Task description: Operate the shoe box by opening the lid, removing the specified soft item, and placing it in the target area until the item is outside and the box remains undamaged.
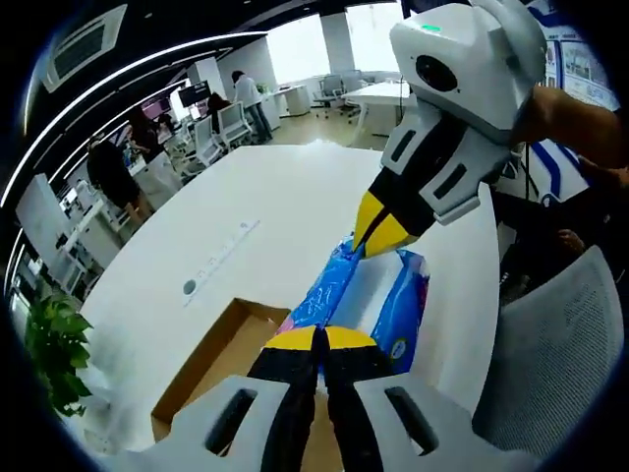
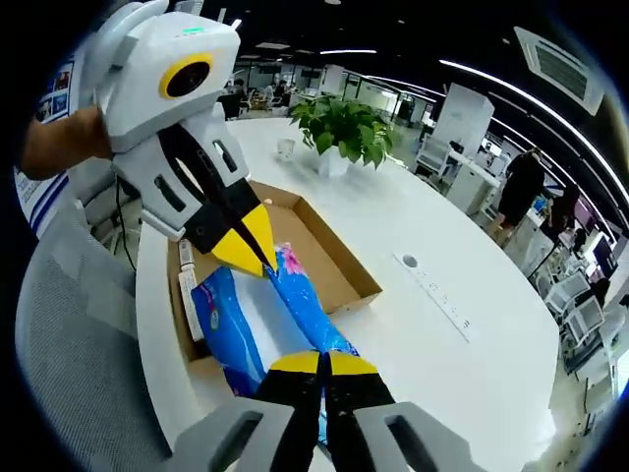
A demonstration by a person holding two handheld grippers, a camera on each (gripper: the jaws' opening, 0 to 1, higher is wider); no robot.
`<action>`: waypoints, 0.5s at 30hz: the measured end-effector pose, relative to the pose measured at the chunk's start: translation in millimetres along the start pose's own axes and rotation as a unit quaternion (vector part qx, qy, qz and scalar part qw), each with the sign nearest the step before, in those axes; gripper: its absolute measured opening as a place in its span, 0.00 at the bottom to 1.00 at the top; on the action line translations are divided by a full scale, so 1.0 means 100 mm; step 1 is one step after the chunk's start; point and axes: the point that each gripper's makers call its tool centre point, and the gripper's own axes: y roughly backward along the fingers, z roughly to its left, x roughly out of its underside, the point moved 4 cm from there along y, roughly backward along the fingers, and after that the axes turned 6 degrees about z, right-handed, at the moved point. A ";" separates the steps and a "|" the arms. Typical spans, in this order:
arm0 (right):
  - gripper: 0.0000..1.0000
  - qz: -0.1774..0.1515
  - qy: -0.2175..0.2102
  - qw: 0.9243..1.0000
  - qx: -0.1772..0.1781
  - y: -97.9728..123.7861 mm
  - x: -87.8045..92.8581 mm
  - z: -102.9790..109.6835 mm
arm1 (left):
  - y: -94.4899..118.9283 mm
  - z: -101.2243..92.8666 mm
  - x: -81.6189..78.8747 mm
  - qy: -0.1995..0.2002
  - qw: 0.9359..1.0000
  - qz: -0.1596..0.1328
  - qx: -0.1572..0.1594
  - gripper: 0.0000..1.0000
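Two hand-held grippers clamp one blue pack (image 1: 378, 295) from opposite ends. The left hand-held gripper (image 1: 319, 339) has its yellow-tipped jaws pressed together on the pack's near edge; the right hand-held gripper (image 2: 322, 366) is likewise closed on the other end. The pack hangs over the open cardboard box (image 2: 329, 258) on the white counter (image 2: 462, 344).

The shoe box (image 2: 324, 258) sat on the table (image 2: 462, 295) near its edge, with the soft pack (image 2: 257, 320) held over the box's near end. The potted plant (image 2: 344, 128) stood at 12 o'clock from the box — a chair (image 2: 69, 324) at 9 o'clock, off the table.

The left gripper (image 2: 254, 258) and right gripper (image 2: 322, 362) met the pack at opposite ends.
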 end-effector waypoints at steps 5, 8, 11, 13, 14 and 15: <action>0.00 0.005 -0.001 1.000 0.007 0.06 0.11 -0.09 | -0.09 -0.06 -0.13 -0.007 1.000 -0.001 0.008 0.00; 0.00 0.009 -0.004 1.000 0.013 0.11 0.19 -0.16 | -0.14 -0.09 -0.19 -0.008 1.000 -0.002 0.010 0.00; 0.00 0.011 -0.006 1.000 0.019 0.15 0.27 -0.22 | -0.20 -0.14 -0.29 -0.012 1.000 -0.003 0.013 0.00; 0.00 0.012 -0.007 1.000 0.024 0.19 0.32 -0.26 | -0.24 -0.16 -0.35 -0.013 1.000 -0.005 0.016 0.00; 0.00 0.012 -0.007 1.000 0.025 0.20 0.35 -0.28 | -0.26 -0.17 -0.38 -0.015 1.000 -0.007 0.017 0.00; 0.00 0.013 -0.009 1.000 0.026 0.22 0.38 -0.31 | -0.28 -0.19 -0.41 -0.015 1.000 -0.008 0.018 0.00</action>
